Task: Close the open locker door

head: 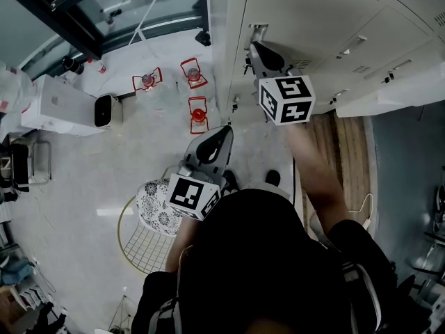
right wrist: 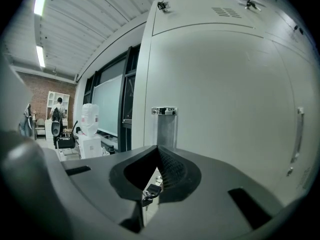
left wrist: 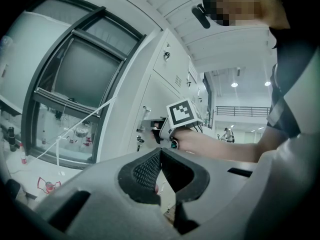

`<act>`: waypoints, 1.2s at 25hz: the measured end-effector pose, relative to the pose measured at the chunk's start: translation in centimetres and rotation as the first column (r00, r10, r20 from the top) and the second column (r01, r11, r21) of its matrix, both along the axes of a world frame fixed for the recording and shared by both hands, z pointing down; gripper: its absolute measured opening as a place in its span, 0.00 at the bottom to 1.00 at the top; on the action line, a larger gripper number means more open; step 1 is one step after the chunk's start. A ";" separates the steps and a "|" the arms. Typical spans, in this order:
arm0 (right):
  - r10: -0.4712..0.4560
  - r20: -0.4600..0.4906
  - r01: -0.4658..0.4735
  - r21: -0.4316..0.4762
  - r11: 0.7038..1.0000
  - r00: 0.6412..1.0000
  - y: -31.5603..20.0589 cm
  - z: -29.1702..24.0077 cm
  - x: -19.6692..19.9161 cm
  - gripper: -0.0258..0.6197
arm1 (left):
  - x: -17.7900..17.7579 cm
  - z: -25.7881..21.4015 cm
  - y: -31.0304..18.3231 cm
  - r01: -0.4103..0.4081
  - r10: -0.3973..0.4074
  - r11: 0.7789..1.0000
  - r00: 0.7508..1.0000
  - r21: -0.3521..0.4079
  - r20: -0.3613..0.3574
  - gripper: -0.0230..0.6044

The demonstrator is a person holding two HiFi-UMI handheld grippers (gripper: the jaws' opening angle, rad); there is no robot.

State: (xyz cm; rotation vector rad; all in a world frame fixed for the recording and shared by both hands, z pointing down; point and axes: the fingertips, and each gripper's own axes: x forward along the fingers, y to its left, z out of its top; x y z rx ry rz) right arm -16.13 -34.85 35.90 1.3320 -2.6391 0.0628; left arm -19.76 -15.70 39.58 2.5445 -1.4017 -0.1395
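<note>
The left gripper (left wrist: 160, 153) is nearest the person, held level with its jaws pressed together and nothing between them. Farther out, the right gripper (right wrist: 158, 149) also has its jaws pressed together on nothing. Just beyond the tips stands the locker door (right wrist: 220, 99), the leftmost in the row. It fills the space ahead and to the right of the jaws, in line with the panel above it. Whether the tips touch it cannot be told. A metal handle (right wrist: 164, 112) sits at the door's left edge, straight past the tips.

Only the right gripper view shows the black-headed key (right wrist: 150, 191) hanging below the handle. Only the left gripper view shows, from the side, the hand (left wrist: 192, 141) around the right gripper. The only print that shows is the square markers on each cube (head: 286, 99). A dark-framed window (left wrist: 75, 84) lies far left.
</note>
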 end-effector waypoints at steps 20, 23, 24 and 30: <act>-0.017 0.019 0.017 0.016 1.000 1.000 4.7 -1.0 3.2 0.05 | 1.8 -0.5 2.8 0.010 -0.010 1.000 1.000 0.011 0.027 0.07; -0.041 0.004 0.041 0.006 0.999 0.999 6.4 -0.5 4.4 0.05 | 3.0 -0.6 3.6 0.009 -0.009 1.000 1.000 0.008 0.026 0.07; -0.047 0.001 0.047 0.000 0.999 0.999 7.0 -0.2 4.9 0.05 | 3.5 -0.6 3.9 0.008 -0.008 1.000 1.000 0.006 0.026 0.07; -0.059 0.018 0.059 -0.031 0.998 0.998 10.6 0.6 8.5 0.05 | 6.3 -0.4 5.2 0.007 -0.006 1.000 0.999 -0.007 0.051 0.07</act>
